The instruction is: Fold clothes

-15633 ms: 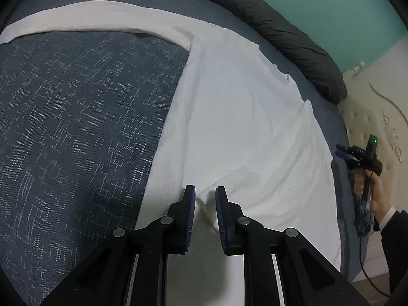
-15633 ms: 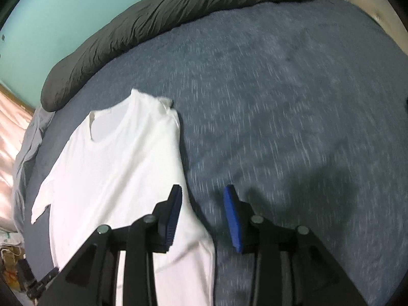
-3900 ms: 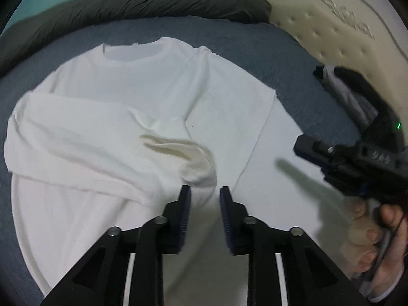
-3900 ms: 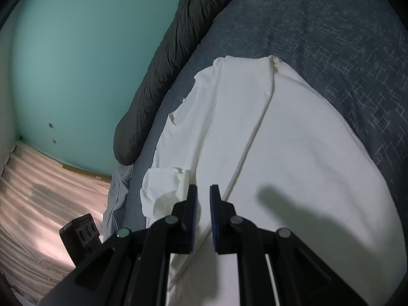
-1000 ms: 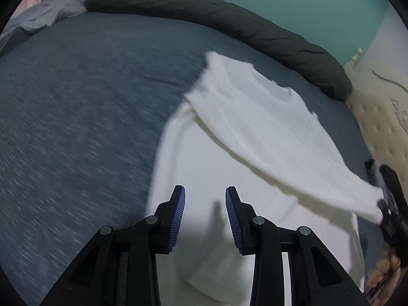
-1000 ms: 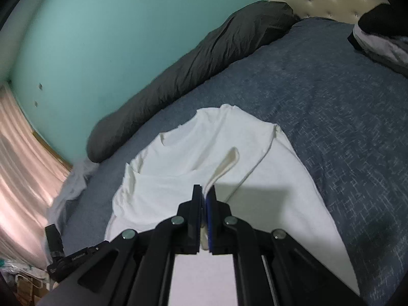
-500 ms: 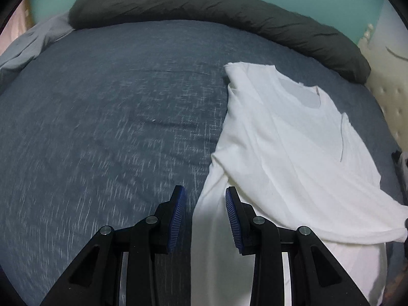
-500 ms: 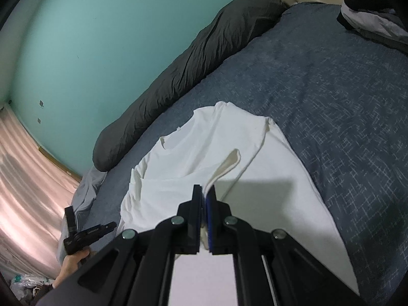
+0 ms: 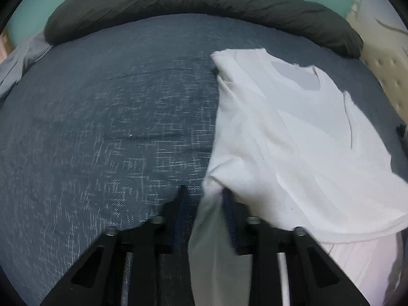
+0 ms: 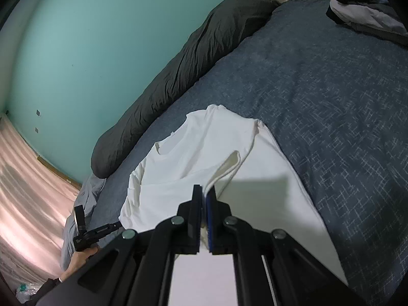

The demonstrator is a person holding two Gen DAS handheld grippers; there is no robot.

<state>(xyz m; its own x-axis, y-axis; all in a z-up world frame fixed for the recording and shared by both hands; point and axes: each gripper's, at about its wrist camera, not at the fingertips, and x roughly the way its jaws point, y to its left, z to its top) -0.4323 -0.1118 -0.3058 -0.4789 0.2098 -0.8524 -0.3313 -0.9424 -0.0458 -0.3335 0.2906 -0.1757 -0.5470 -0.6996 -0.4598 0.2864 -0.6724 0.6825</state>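
Observation:
A white long-sleeved shirt (image 9: 293,132) lies on the blue bedspread (image 9: 102,114) with one sleeve folded across its chest. My left gripper (image 9: 204,196) is at the shirt's left side edge. Its jaws are closing, and the cloth edge rises between them against the right finger (image 9: 228,204). The gap still looks wide and the picture is blurred. In the right wrist view the shirt (image 10: 204,148) lies ahead, and my right gripper (image 10: 204,191) is shut on the sleeve's end (image 10: 224,168), held a little above the shirt's body. The left gripper (image 10: 94,234) shows far left, in a hand (image 10: 79,260).
A rolled dark grey duvet (image 9: 204,2) runs along the bed's far side by the teal wall (image 10: 89,38). A padded cream headboard (image 9: 382,61) stands at the right. Dark clothes (image 10: 369,7) are piled near it. Pale grey cloth (image 9: 15,58) hangs off the left corner.
My left gripper has swung from above the shirt's body to its left side edge, and that edge now stands between its fingers. The right gripper keeps its hold on the sleeve.

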